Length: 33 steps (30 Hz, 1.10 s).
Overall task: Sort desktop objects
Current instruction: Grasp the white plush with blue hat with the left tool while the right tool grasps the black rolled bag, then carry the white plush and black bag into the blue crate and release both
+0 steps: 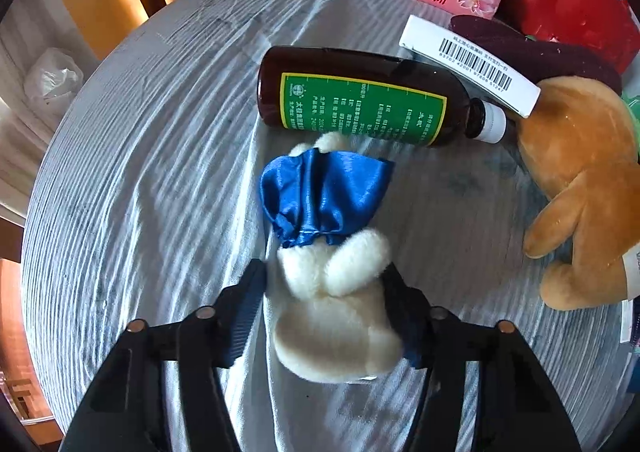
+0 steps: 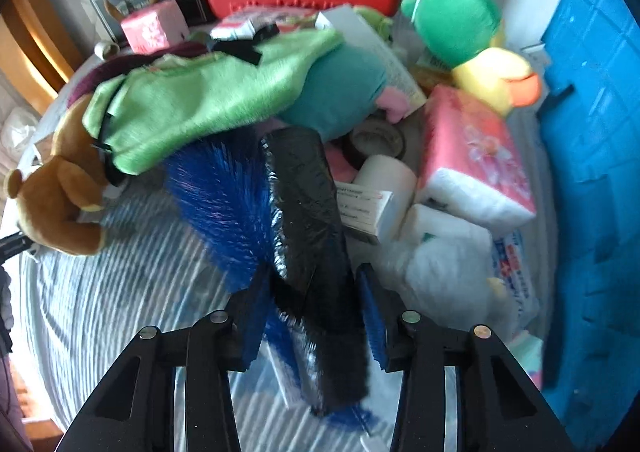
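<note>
In the left wrist view a small white plush toy (image 1: 336, 316) wearing a blue satin cloth (image 1: 324, 196) lies on the striped tablecloth (image 1: 140, 172). My left gripper (image 1: 326, 292) points down over it, jaws closed around the toy's body, one finger on each side. In the right wrist view a brush (image 2: 304, 204) with a black back and blue bristles lies at the edge of a heap of objects. My right gripper (image 2: 310, 316) is shut on the brush's near end, one pad in the blue bristles and the other against the black side.
A brown bottle with a green label (image 1: 360, 100) lies just beyond the white toy, with a brown plush bear (image 1: 580, 180) and a barcoded white box (image 1: 468, 60) to its right. The heap holds a green garment (image 2: 192, 100), a frog plush (image 2: 456, 8) and tissue packs (image 2: 476, 156). A blue crate (image 2: 592, 172) stands at right.
</note>
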Each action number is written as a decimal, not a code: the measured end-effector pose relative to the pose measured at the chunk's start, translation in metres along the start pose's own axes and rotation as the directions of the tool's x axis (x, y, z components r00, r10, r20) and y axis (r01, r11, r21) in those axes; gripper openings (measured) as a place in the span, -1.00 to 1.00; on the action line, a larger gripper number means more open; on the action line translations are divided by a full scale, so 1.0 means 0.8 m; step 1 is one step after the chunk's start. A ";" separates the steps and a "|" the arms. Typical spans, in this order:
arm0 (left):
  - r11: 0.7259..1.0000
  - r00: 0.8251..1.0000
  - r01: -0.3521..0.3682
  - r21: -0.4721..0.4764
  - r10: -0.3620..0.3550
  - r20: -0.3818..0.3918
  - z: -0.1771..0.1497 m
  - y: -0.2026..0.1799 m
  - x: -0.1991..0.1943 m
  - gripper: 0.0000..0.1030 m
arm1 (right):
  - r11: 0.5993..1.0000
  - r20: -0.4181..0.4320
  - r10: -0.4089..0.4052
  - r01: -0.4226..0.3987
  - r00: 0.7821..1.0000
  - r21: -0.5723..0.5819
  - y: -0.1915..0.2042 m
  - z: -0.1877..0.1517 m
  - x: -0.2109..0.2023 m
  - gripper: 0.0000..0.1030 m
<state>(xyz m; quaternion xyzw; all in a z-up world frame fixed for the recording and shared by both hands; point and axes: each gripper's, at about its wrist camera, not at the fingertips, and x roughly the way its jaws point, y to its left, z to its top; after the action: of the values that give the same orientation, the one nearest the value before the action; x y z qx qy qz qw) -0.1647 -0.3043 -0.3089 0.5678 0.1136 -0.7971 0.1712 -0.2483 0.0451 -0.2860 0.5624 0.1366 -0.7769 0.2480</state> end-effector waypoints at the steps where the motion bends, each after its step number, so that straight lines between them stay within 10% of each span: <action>1: 1.000 1.000 -0.002 0.005 0.002 -0.002 0.000 -0.003 -0.001 -0.16 | 1.000 0.000 0.008 -0.008 1.000 0.007 -0.001 0.001 0.002 -0.23; 20: 0.998 0.982 0.031 0.052 -0.040 0.185 -0.077 -0.034 -0.135 -0.19 | 0.996 0.167 0.080 -0.086 0.983 0.028 0.008 -0.084 -0.104 -0.31; 33: 0.987 0.922 0.052 0.153 -0.106 0.373 -0.136 -0.091 -0.268 -0.19 | 0.996 0.424 0.089 -0.089 0.901 -0.018 -0.001 -0.140 -0.253 -0.31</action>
<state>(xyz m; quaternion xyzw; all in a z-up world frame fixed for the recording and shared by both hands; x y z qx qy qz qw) -0.0360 -0.1656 -0.1431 0.4081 0.0449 -0.9042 0.1175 -0.1092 0.1478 -0.1324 0.3861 0.0529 -0.8685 0.3064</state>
